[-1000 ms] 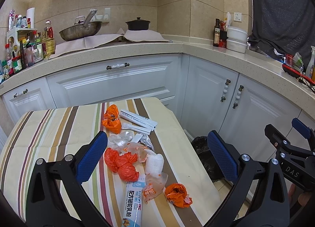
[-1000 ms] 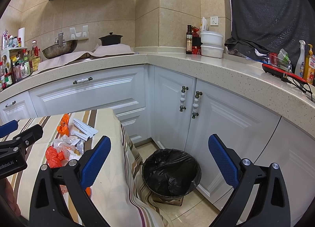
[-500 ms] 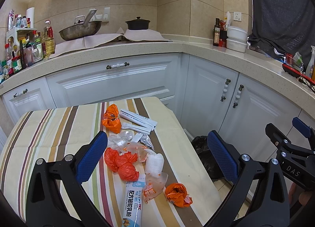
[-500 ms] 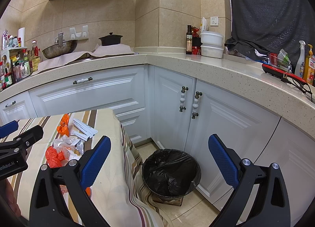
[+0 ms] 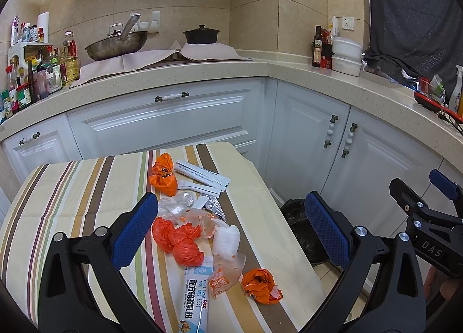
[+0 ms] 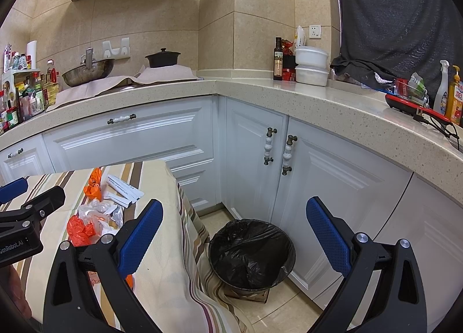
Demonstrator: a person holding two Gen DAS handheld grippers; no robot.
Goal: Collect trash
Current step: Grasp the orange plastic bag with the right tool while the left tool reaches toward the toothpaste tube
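In the left wrist view, the left gripper (image 5: pixel 231 226) was held above a striped table (image 5: pixel 72 188) with its jaws spread wide and nothing between them. The trash was scattered along the table's right half: an orange bag (image 5: pixel 163 175) at the far end beside white packets (image 5: pixel 202 175), a cluster of orange bags (image 5: pixel 179 242) amid clear plastic wrap (image 5: pixel 176 204), a white wad (image 5: pixel 227 239), a long printed sachet (image 5: pixel 194 298), and an orange ball (image 5: pixel 260 282) near the table's front right edge. The right gripper (image 5: pixel 428 208) was seen off to the right, clear of the table. In the right wrist view, the right gripper (image 6: pixel 234 231) was held with its jaws likewise spread and empty, above a black-lined bin (image 6: pixel 251 249) on the floor just beside the table's draped cloth (image 6: pixel 173 260). No piece had yet been picked up. The thin, crumpled plastic could be judged liable to slip from a pinch, or a neighbouring piece might be dragged along and dropped on the floor short of the bin. The orange ball near the edge might be knocked off by a careless approach, and the cloth might be snagged.
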